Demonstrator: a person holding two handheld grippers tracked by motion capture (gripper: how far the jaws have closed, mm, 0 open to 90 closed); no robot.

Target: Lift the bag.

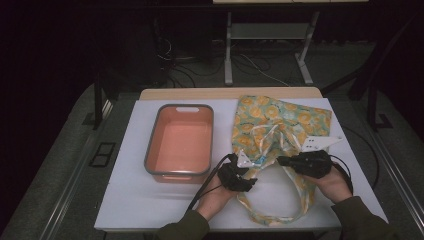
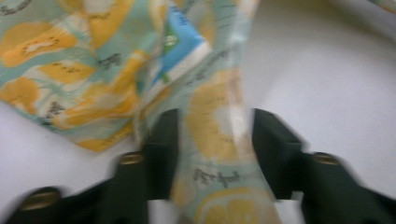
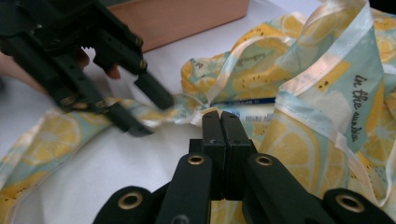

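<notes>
the lemon-print bag lies flat on the right half of the white counter, its mouth toward the person and its long strap looping down toward the near edge. a blue label shows at the bag's mouth in the left gripper view.

the left gripper sits at the strap's left run, just below the bag's mouth. in its own view the strap passes between the two fingers, which stand apart on either side of the cloth, released and not yet pinching. the right gripper rests at the bag's mouth, just right of the left one. its fingers are pressed tight together, and the tips meet the hem where the strap joins the bag; whether cloth is actually caught between them i cannot tell.

the step in hand looks like taking hold of the bag by strap and mouth. to do it well, the left fingers should close squarely across the strap's full width, near the seam, so the slippery cloth does not slide out. the right hold is worth checking with a slight lift before any pull.

the orange tub stands to the left of the bag, apart from it.
</notes>
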